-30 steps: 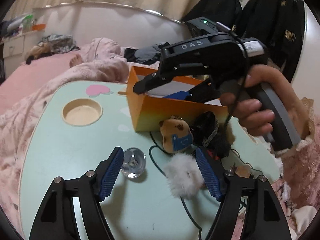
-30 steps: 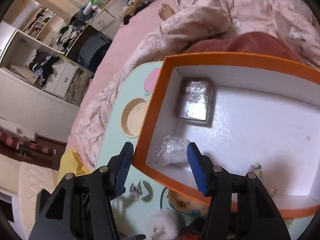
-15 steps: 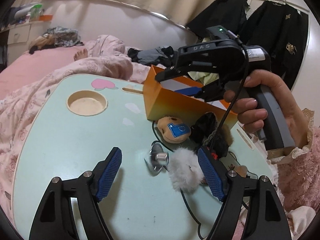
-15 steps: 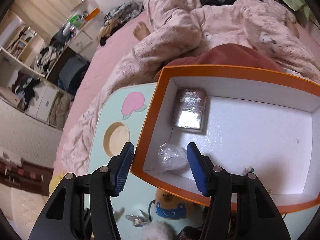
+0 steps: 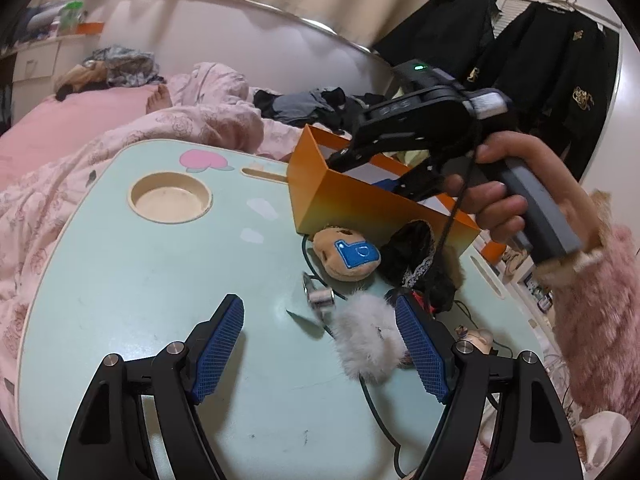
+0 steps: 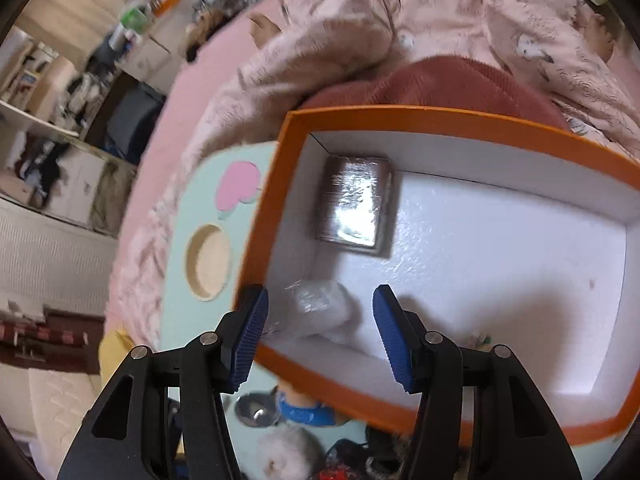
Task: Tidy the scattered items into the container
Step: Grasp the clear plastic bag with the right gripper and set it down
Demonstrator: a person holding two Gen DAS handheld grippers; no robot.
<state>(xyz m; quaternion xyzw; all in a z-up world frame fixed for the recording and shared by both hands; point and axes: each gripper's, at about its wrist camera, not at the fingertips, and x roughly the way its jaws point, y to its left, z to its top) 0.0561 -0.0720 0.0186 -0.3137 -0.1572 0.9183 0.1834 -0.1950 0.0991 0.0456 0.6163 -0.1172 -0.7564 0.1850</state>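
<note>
The orange cardboard box with a white lining (image 6: 472,124) stands at the far edge of the pale green table (image 5: 132,280), and 2 items already lie in it: a dark foil-wrapped packet (image 6: 354,204) against the upper left inner corner and a crumpled clear plastic lump (image 6: 316,308) by the near wall. The right gripper (image 6: 320,332) hangs above that near left corner, pointing steeply down, its jaws spread with nothing pinched; the plastic lump shows between them but lies lower, on the box floor. This looks like a release position over the container.

In the left wrist view the loose items cluster at centre right, just in front of the box: a brown plush toy with a blue patch (image 5: 346,254), a black lace-trimmed fabric piece (image 5: 412,248), a small metal clip (image 5: 320,298) and a grey-white fur pompom (image 5: 368,344). The left gripper (image 5: 320,344) sits low over the table with jaws spread wide and empty, likely lined up for the next pick: the pompom rests just inside the right jaw, the clip slightly beyond the tips.
</note>
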